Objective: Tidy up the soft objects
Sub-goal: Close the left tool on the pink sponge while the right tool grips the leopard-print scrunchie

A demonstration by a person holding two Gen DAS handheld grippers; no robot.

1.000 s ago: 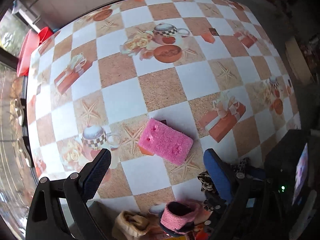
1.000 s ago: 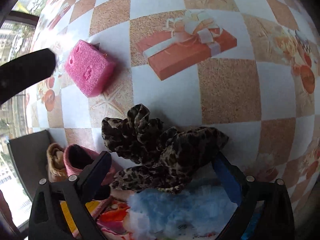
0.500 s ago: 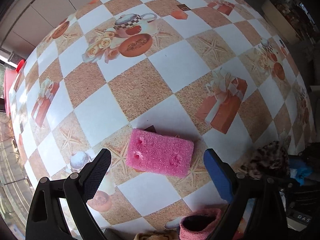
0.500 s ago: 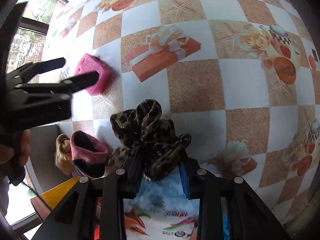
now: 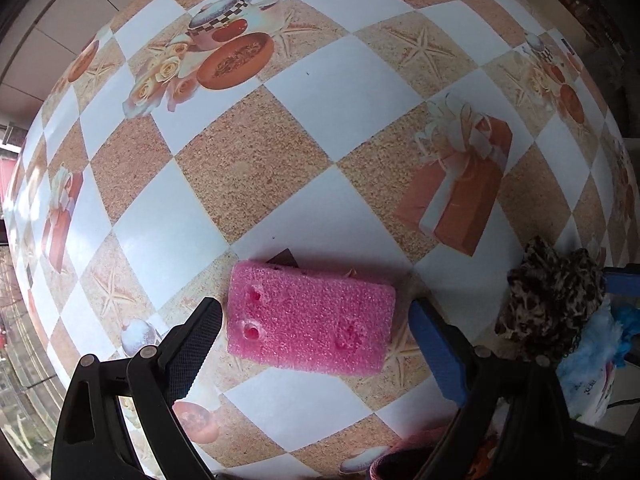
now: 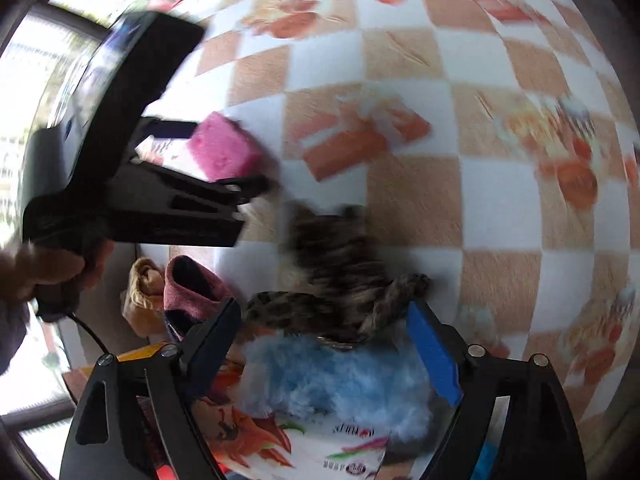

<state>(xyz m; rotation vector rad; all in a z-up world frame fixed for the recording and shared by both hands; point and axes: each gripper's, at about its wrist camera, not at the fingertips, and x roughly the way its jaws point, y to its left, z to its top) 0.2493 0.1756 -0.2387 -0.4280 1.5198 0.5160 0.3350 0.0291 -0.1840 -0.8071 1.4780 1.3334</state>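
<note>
A pink foam sponge (image 5: 308, 320) lies flat on the checkered tablecloth (image 5: 332, 92). My left gripper (image 5: 314, 308) points down over it, open, one finger on each short end, the pads not touching. The right wrist view shows the same sponge (image 6: 224, 148) between those black fingers (image 6: 240, 188). A leopard-print cloth (image 6: 332, 272) lies bunched at the table's near edge, its lower fold between the pads of my right gripper (image 6: 323, 308), whose jaws are opening and do not press on it. This view is motion-blurred.
Under the leopard cloth sits a fluffy blue item (image 6: 340, 380) on a printed bag (image 6: 320, 452). A pink sock (image 6: 192, 288) and a tan sock (image 6: 144, 292) lie to its left. A person's hand (image 6: 40, 268) holds the left gripper's handle.
The left gripper came down and rolled until its fingers straddle the sponge. The right gripper closed on the leopard cloth, lifted a little, and has now spread its jaws again.
</note>
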